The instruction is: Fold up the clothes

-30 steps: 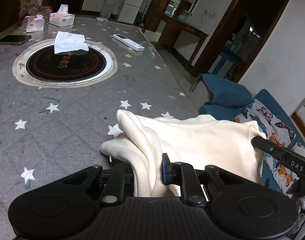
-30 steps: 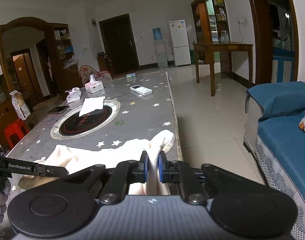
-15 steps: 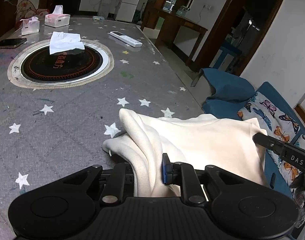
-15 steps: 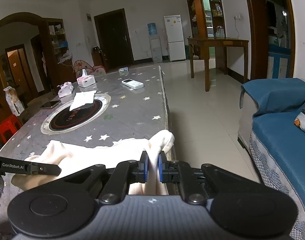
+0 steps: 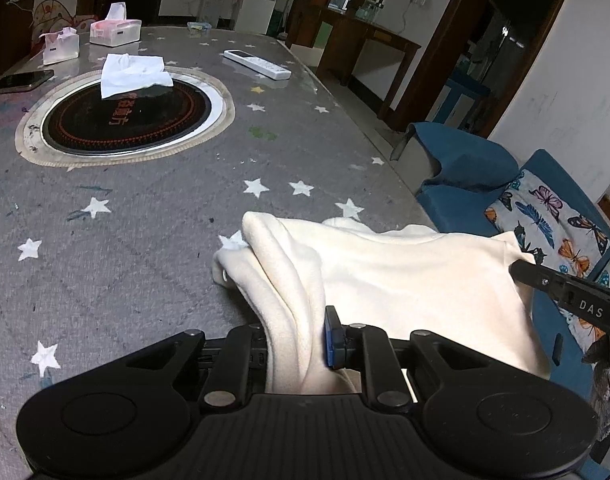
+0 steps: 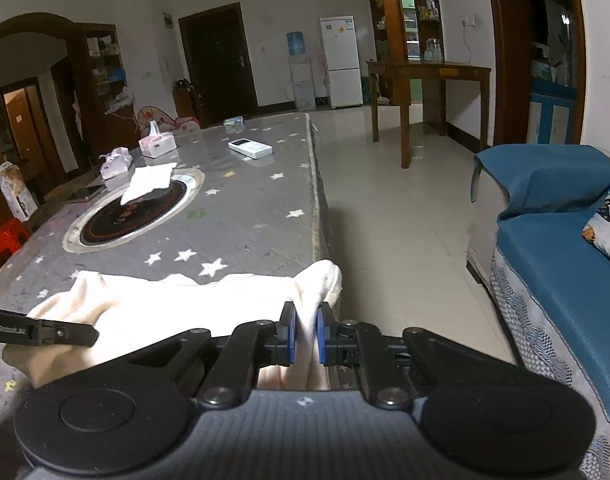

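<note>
Stretching cream garment [image 5: 405,280] crosswise, table [image 5: 145,208] edge

We see a long desk [image 5: 153,216] under a grey cover printed with white stars. Set into it is a round black hotplate [image 5: 125,118] with a white tissue [image 5: 133,74] on its far edge. Farther back lie a phone [image 5: 19,80], two tissue packs [image 5: 115,32] [image 5: 61,48] and a white remote [image 5: 257,65]. A cream garment [image 5: 405,280] rests at the near corner.

Cream fleece garment [image 5: 405,280] (bunched, thick folds) lies at the table's near edge.
</note>
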Demonstrator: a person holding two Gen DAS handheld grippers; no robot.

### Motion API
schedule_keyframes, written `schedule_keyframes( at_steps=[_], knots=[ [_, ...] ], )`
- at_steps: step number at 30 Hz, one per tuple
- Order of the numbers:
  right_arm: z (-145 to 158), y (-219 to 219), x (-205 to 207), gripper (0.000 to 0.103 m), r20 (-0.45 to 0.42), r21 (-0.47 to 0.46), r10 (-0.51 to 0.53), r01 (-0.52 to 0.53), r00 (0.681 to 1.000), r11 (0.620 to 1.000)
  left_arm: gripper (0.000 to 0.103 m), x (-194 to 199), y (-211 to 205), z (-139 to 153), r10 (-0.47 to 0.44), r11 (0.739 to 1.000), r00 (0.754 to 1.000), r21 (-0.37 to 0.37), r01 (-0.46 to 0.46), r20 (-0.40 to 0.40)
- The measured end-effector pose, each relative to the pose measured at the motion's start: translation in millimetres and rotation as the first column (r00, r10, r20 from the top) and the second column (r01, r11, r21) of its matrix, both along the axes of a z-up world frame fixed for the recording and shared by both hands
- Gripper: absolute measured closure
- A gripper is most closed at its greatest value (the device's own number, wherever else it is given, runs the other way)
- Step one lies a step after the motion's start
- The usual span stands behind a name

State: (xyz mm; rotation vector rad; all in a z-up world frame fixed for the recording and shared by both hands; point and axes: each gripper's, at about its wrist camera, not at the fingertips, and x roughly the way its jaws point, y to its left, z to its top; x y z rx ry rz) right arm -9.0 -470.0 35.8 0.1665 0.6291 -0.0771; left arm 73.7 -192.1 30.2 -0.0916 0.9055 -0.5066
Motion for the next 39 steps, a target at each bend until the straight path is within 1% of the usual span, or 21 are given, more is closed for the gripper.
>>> schedule_keyframes(
  at_steps=[7, 11, 13, 17, 19, 20, 23, 26, 33, 34, 35, 36, 39],
  knots=[
    [-5, -6, 1, 0.094, -0.013, -0.011, -0.025, 0.025, 1.000, 1.000, 0.084, 1, 0, -5, -0.005, 1.000, 1.000, 0.010, 0.005, -0.003],
    [-4, 0, -1, 0.092, -0.005, -0.007, -0.002, 0.002, 1.000, 1.000, 0.082, 2, 1, -7, -0.007, 1.000, 1.000, 0.014, 0.007, -0.006],
    [-4, 8, -1, 0.092, 0.002, -0.007, 0.027, -0.027, 1.000, 1.000, 0.077, 2, 3, -8, -0.001, 1.000, 1.000, 0.014, 0.002, -0.010],
    [-7, 23, -3, 0.092, 0.004, -0.005, 0.083, -0.083, 0.997, 0.997, 0.072, 4, 8, -8, 0.009, 1.000, 1.000, 0.011, -0.008, -0.018],
    [-12, 28, -3, 0.092, -0.009, -0.009, 0.099, -0.099, 0.995, 0.995, 0.062, 4, 11, -9, 0.019, 1.000, 1.000, 0.019, -0.019, -0.015],
    [-15, 31, -4, 0.092, -0.015, -0.010, 0.107, -0.107, 0.994, 0.994, 0.061, 4, 12, -9, 0.022, 1.000, 1.000, 0.021, -0.022, -0.014],
    [-22, 39, -4, 0.092, -0.035, -0.014, 0.128, -0.129, 0.991, 0.992, 0.060, 5, 16, -9, 0.026, 0.999, 1.000, 0.021, -0.026, -0.010],
    [-29, 38, -6, 0.092, -0.043, -0.013, 0.128, -0.128, 0.991, 0.992, 0.058, 6, 20, -9, 0.036, 0.999, 0.999, 0.025, -0.036, -0.005],
    [-28, 38, -9, 0.091, -0.041, -0.020, 0.136, -0.137, 0.990, 0.990, 0.056, 13, 29, -8, 0.073, 0.997, 0.997, 0.026, -0.073, -0.009],
    [-27, 38, -9, 0.091, -0.041, -0.022, 0.138, -0.139, 0.990, 0.990, 0.056, 15, 28, -7, 0.081, 0.996, 0.997, 0.028, -0.080, -0.011],
    [-27, 39, -9, 0.088, -0.042, -0.024, 0.140, -0.141, 0.989, 0.990, 0.056, 16, 28, -6, 0.086, 0.996, 0.996, 0.029, -0.086, -0.010],
    [-27, 39, -9, 0.083, -0.042, -0.026, 0.142, -0.143, 0.989, 0.989, 0.056, 17, 27, -4, 0.088, 0.996, 0.996, 0.032, -0.088, -0.005],
    [-26, 41, -10, 0.079, -0.044, -0.032, 0.147, -0.148, 0.988, 0.988, 0.057, 23, 24, 1, 0.104, 0.994, 0.995, 0.038, -0.104, 0.007]
  ],
)
